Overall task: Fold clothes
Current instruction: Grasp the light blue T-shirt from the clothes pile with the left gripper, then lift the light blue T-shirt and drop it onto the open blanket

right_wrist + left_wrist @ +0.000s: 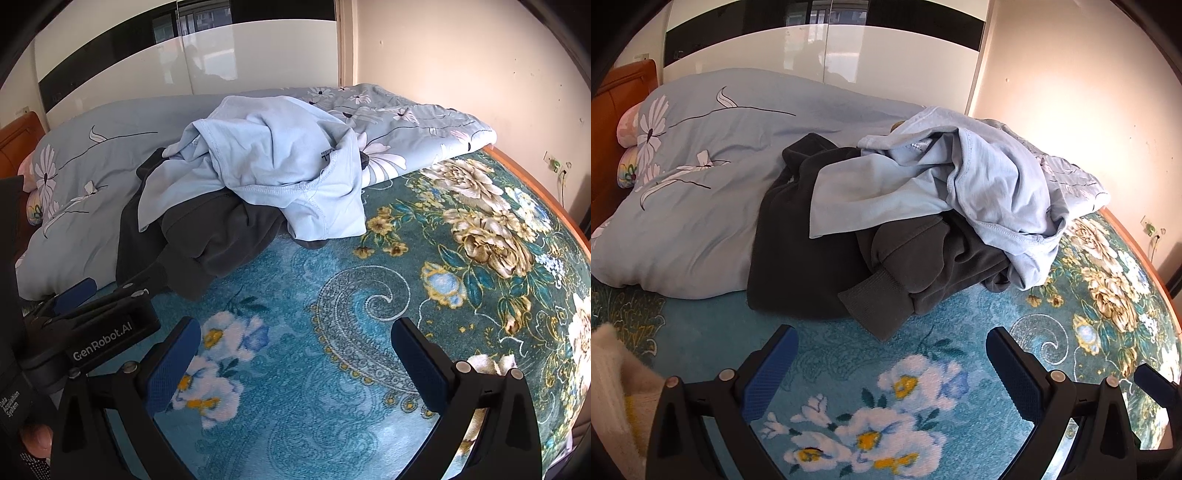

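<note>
A crumpled light blue shirt [960, 184] lies on top of a dark grey sweatshirt [820, 258] on the teal floral bedspread [849, 354]. The sweatshirt's ribbed cuff [875, 302] points toward my left gripper [890, 354], which is open and empty just short of it. In the right wrist view the shirt [273, 166] and sweatshirt [207, 240] lie further off, up and left of my right gripper [295, 347], open and empty above the bedspread [332, 369]. The left gripper [74, 295] shows at that view's left edge.
A light blue floral duvet [694, 192] is bunched behind the clothes, with pillows [628, 155] at the wooden headboard. A white-yellow cloth [613, 387] sits at the left edge. The wooden bed edge [554, 206] and wall are to the right.
</note>
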Available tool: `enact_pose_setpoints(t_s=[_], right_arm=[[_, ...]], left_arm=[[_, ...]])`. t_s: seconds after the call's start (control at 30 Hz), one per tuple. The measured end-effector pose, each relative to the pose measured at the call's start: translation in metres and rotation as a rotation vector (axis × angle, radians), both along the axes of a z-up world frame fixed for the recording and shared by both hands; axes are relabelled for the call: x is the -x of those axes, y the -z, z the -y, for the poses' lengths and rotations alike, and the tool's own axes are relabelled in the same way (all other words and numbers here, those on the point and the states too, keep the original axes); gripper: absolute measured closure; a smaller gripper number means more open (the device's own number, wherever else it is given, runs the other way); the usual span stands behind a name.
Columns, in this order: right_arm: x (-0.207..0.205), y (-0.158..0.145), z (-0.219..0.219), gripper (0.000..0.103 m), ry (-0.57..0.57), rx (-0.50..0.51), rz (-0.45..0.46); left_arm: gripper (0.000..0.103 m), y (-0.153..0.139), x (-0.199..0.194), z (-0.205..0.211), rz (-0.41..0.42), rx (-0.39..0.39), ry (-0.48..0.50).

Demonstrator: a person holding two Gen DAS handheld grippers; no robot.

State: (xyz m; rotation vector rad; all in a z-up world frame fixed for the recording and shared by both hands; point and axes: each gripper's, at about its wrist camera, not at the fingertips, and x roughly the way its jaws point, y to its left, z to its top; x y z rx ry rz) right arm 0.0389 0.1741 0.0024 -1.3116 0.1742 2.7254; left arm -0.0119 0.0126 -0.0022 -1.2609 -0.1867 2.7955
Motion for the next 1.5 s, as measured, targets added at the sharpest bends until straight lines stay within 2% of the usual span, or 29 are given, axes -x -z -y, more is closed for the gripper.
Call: enact_pose_setpoints(t_s=[0.53,0.7,0.8,1.03,1.07,1.1,1.13,1.17,1.2,1.27,1.3,1.4,1.5], right_arm=[[0.006,0.009,-0.011,0.0,-0.004,0.031,0.024],[0.001,0.021,-0.017,0.0,-0.013,0.031,0.065],[-0.009,0.029,-0.022,0.0,-0.009,0.037,0.064],[-0.037,0.044,-0.035,0.0,0.014,0.04,0.092],[-0.04,0.047,-0.036,0.0,0.021,0.05,0.111],[-0.042,0.05,-0.038,0.0,0.03,0.051,0.12],[-0.044,0.053,-0.041,0.0,0.037,0.05,0.116],[-0.047,0.054,-0.043,0.0,0.043,0.042,0.129],[-0.05,0.055,-0.044,0.0,0.049,0.043,0.132],[-0.056,0.056,-0.046,0.0,0.056,0.035,0.144],[-0.059,0.055,-0.047,0.0,0.061,0.032,0.152],[-0.067,0.054,-0.051,0.0,0.081,0.058,0.147],[-0.075,0.056,-0.057,0.0,0.11,0.11,0.131]], left_arm=[[0.0,0.006,0.01,-0.012,0.029,0.02,0.098],[0.0,-0.008,0.044,-0.033,0.001,0.036,0.15],[0.0,-0.021,0.079,-0.048,-0.004,0.007,0.17],[0.0,-0.05,0.154,-0.054,0.037,-0.21,0.082],[0.006,-0.05,0.162,-0.053,0.053,-0.235,0.063],[0.024,-0.048,0.168,-0.053,0.071,-0.253,0.051],[0.038,-0.046,0.174,-0.053,0.09,-0.27,0.04],[0.069,-0.046,0.175,-0.054,0.101,-0.278,0.035],[0.09,-0.046,0.176,-0.055,0.111,-0.284,0.031],[0.092,-0.047,0.177,-0.057,0.131,-0.297,0.023],[0.094,-0.055,0.17,-0.06,0.118,-0.302,0.051],[0.095,-0.081,0.149,-0.07,0.067,-0.316,0.149],[0.095,-0.123,0.12,-0.077,0.0,-0.367,0.293]])
